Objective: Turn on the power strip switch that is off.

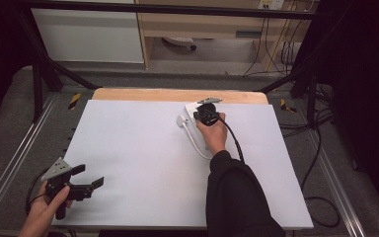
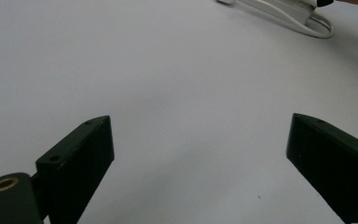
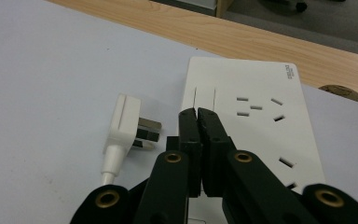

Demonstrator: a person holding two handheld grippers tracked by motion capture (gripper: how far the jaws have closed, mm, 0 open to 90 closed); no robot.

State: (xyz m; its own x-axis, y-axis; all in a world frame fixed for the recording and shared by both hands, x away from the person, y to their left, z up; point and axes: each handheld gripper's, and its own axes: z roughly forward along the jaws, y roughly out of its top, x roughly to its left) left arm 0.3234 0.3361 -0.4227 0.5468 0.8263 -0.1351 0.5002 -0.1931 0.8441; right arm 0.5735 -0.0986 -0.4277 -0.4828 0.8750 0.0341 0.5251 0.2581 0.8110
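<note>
Left gripper (image 1: 90,185): held at the near left corner of the table (image 1: 128,163), jaws spread wide apart over bare white surface, nothing between them.
Right hand (image 1: 214,134): reached to the far side, sleeve (image 1: 237,197) black.
Right gripper (image 3: 197,113): jaws pressed together (nothing seen between them), tips over the near edge of the socket (image 3: 261,126).
Plug (image 3: 126,123): white, laid on its side just left of the socket, prongs turned toward it, cord (image 1: 197,145) trailed nearward.
Socket: flat, white, at the far edge.
</note>
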